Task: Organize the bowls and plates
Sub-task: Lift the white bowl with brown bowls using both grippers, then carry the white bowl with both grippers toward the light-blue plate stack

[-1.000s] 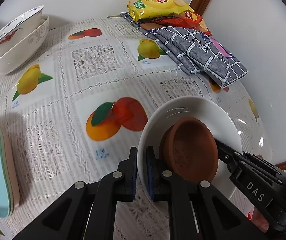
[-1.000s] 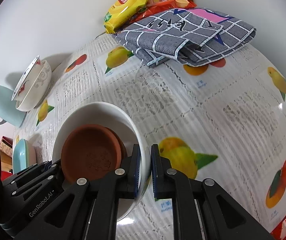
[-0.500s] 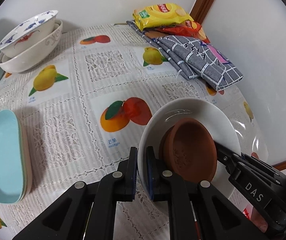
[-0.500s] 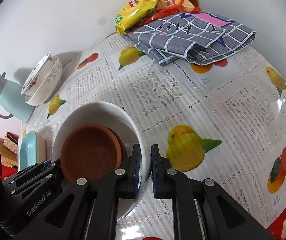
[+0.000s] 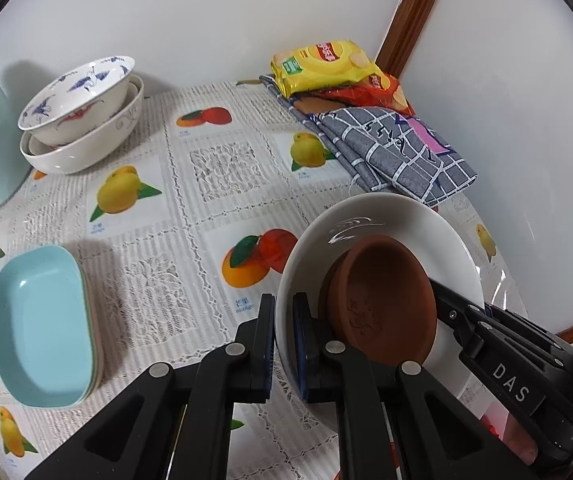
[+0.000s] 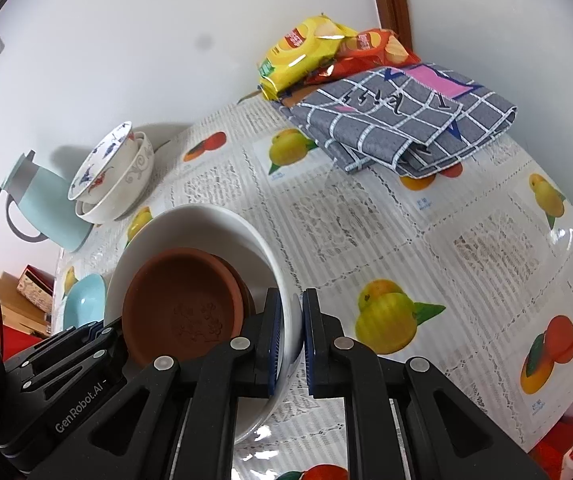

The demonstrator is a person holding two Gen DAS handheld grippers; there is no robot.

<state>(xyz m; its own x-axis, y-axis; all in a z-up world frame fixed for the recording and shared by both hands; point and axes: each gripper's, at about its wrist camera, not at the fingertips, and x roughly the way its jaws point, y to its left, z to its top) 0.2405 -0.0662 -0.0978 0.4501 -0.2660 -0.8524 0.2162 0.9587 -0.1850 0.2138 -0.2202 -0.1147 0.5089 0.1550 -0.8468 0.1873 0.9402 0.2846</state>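
Both grippers hold one white bowl (image 5: 386, 216) above the table, with stacked brown clay saucers (image 5: 382, 300) inside it. My left gripper (image 5: 284, 336) is shut on the bowl's left rim. My right gripper (image 6: 292, 340) is shut on its right rim; the white bowl (image 6: 206, 224) and brown saucers (image 6: 182, 312) show in the right wrist view too. Stacked patterned bowls (image 5: 82, 112) stand at the far left, also in the right wrist view (image 6: 114, 176). Stacked light-blue oval dishes (image 5: 42, 324) lie at the near left.
A fruit-print tablecloth (image 5: 222, 168) covers the table. A folded grey checked cloth (image 5: 390, 152) and snack bags (image 5: 322, 64) lie in the far right corner by the wall. A light-blue jug (image 6: 42, 208) stands beside the patterned bowls.
Both grippers have risen and drawn back with the white bowl; more of the table, the patterned bowls and the blue dishes has come into view.
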